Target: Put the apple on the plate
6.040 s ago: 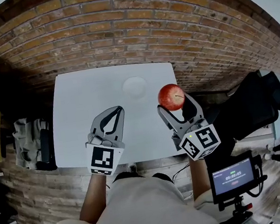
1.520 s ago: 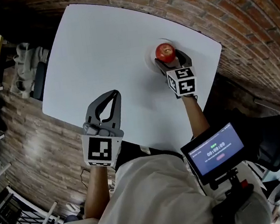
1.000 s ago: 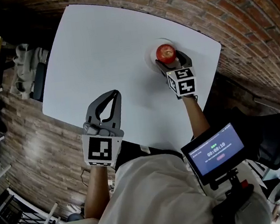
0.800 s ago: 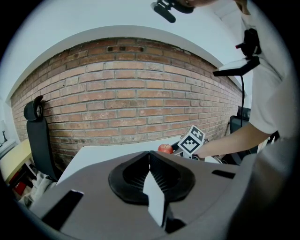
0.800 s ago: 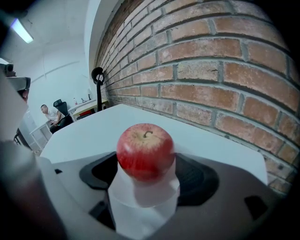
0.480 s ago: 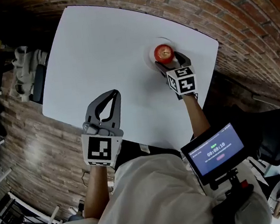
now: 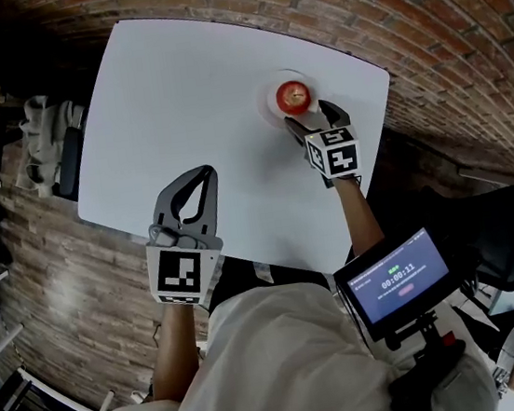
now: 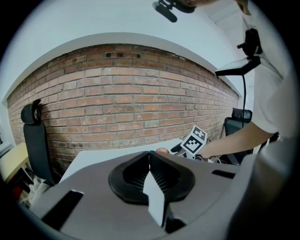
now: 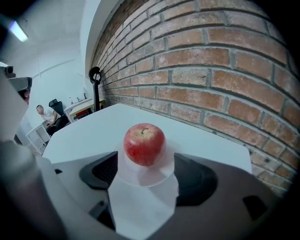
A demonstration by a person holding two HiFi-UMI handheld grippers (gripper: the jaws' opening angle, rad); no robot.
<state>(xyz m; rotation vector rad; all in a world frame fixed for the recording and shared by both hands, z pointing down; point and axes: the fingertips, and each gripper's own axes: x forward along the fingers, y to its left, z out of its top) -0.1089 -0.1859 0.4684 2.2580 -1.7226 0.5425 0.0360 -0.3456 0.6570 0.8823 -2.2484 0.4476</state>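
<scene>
Head view — shows the apple (image 7: 294,97) seated on the plate (image 7: 273,104), near the far right corner of the white table (image 7: 176,88). Places the right gripper (image 7: 311,116) just behind the plate on the person's side, jaws spread and touching no fruit. Places the left gripper (image 7: 197,174) well apart, over the near edge of the table, so by far the farther of the two.

Left gripper view: shows jaws pressed together with nothing between them. Catches only a sliver of red past the closed tips, beside the marker cube (image 8: 194,139) of the other gripper.

Right gripper view — shows the apple straight ahead on the jaws' own line, stem up, axis upright, centred on the small pale plate. Shows both jaws released, one to each side of the plate's near rim, apple beyond the tips and not clasped.

Looks finished as a placement. Probably calls only for backing straight out along that same line, away from the fruit; risks nudging the plate's rim if swung sideways.
</scene>
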